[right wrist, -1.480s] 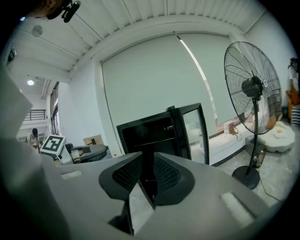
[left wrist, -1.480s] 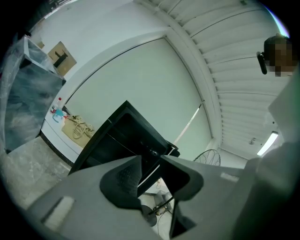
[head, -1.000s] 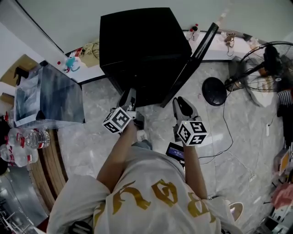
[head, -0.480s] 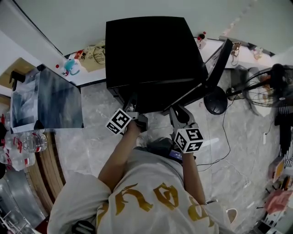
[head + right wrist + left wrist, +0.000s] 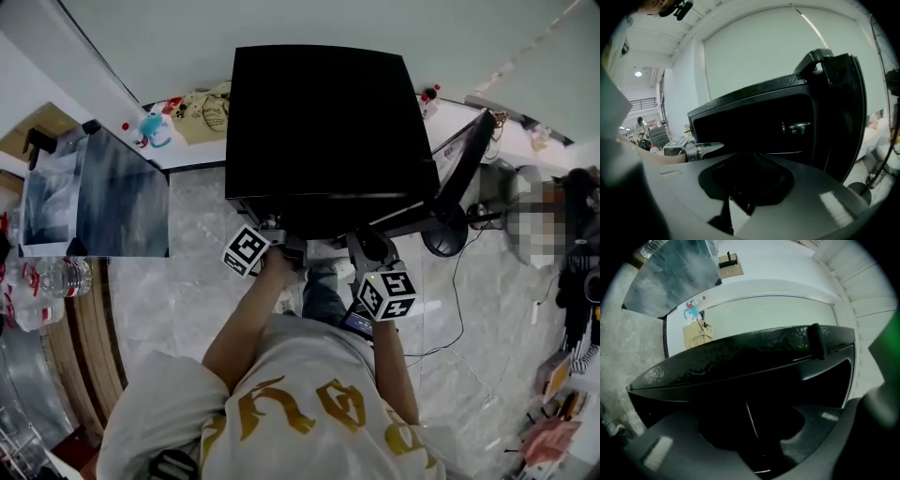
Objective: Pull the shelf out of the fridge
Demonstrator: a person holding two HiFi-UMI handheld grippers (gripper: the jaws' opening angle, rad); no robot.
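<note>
Shelf (image 5: 787,153) sits inside the black fridge (image 5: 323,122). It shows only as a thin pale edge in the right gripper view, and the rest of the cavity is too dark to read. The fridge door (image 5: 461,169) stands open at the right. Both the left hand-held gripper (image 5: 272,230) and the right hand-held gripper (image 5: 370,246) are at the front opening, each with jaws drawn together on nothing. The left tips lie in shadow.

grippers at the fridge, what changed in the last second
Both the left gripper and the right gripper moved forward to the open front of the fridge, with their tips now at its edge. Nothing was visibly taken hold of. The door stayed open on the right.
</note>
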